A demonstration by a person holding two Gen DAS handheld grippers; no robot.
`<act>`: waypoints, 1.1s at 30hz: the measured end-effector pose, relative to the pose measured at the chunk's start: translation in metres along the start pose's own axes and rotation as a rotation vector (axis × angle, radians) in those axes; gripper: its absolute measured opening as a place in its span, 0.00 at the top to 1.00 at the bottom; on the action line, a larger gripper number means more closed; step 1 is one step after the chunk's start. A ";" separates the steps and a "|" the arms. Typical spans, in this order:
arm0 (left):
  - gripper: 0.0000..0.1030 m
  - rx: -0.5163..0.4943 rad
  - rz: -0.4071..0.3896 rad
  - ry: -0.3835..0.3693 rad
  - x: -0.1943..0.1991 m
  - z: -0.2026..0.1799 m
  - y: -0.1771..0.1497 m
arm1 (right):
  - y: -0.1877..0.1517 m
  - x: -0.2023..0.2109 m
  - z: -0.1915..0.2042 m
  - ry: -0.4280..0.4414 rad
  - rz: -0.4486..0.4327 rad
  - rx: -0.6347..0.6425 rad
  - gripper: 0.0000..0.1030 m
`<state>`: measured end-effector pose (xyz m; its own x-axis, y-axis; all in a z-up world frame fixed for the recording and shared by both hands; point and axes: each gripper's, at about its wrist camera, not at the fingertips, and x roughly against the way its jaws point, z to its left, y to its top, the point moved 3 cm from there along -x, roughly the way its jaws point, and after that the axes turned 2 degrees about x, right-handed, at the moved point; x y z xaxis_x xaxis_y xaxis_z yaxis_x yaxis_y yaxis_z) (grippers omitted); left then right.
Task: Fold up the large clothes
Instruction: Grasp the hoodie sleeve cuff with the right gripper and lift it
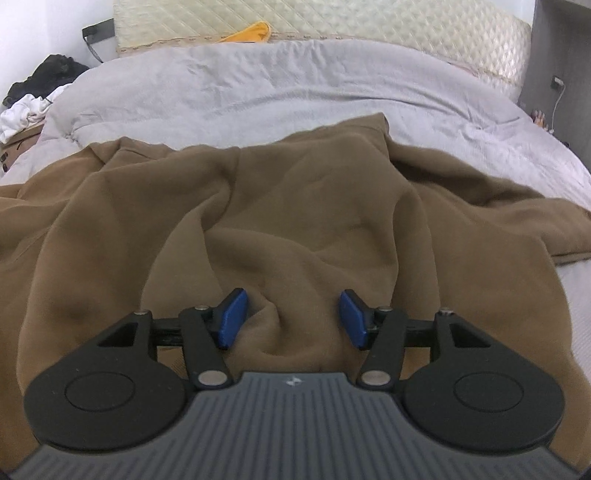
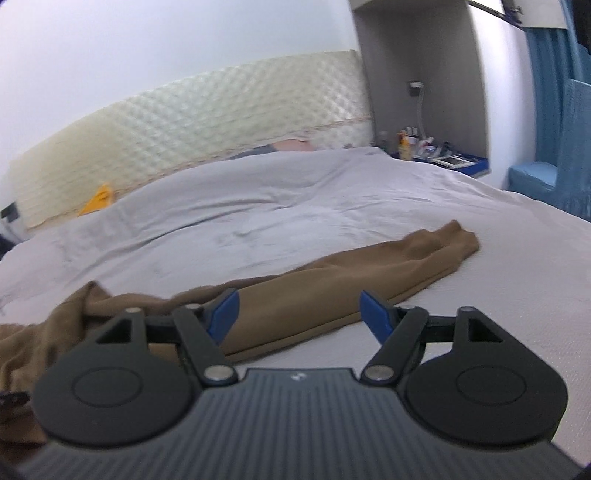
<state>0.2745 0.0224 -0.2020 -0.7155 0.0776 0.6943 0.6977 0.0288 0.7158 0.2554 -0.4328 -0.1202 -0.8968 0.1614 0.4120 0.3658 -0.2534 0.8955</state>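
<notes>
A large brown garment [image 1: 280,206] lies crumpled and spread across the grey bed cover [image 1: 295,85]. My left gripper [image 1: 291,319] is open just above its bunched folds, with a ridge of cloth between the blue pads [image 1: 232,317]. In the right wrist view a long brown sleeve [image 2: 343,277] stretches to the right over the bed, its cuff at the far end. My right gripper [image 2: 301,314] is open and empty, hovering over the near part of that sleeve.
A quilted cream headboard [image 2: 207,122] stands behind the bed, with a yellow item [image 1: 251,31] at its foot. Black and white clothes [image 1: 33,92] pile at the left. A grey niche with a cluttered shelf [image 2: 436,147] and blue curtain [image 2: 554,92] stand at the right.
</notes>
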 end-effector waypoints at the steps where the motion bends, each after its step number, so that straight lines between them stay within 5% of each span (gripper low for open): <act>1: 0.40 -0.013 -0.003 0.004 -0.003 -0.002 -0.002 | 0.001 -0.006 -0.006 -0.010 -0.006 -0.007 0.12; 3: 0.39 -0.030 -0.011 0.012 -0.005 -0.005 -0.004 | 0.000 -0.017 -0.018 -0.029 -0.009 -0.031 0.00; 18: 0.36 -0.006 -0.024 -0.010 -0.017 -0.004 -0.008 | -0.039 -0.172 -0.166 0.074 0.100 -0.717 0.00; 25: 0.35 0.007 -0.025 -0.016 -0.021 -0.003 -0.009 | -0.022 -0.237 -0.184 0.033 0.067 -0.688 0.01; 28: 0.35 0.018 -0.032 -0.024 -0.021 -0.001 -0.010 | -0.017 -0.257 -0.192 0.010 0.064 -0.677 0.24; 30: 0.35 0.022 -0.034 -0.026 -0.021 -0.001 -0.010 | -0.018 -0.266 -0.201 -0.024 0.061 -0.687 0.64; 33: 0.35 0.033 -0.037 -0.032 -0.021 0.001 -0.009 | -0.025 -0.272 -0.216 -0.015 0.035 -0.786 0.74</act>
<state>0.2835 0.0211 -0.2230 -0.7395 0.1074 0.6646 0.6723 0.0654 0.7374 0.4364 -0.6767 -0.2907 -0.8827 0.1519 0.4447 0.1054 -0.8583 0.5023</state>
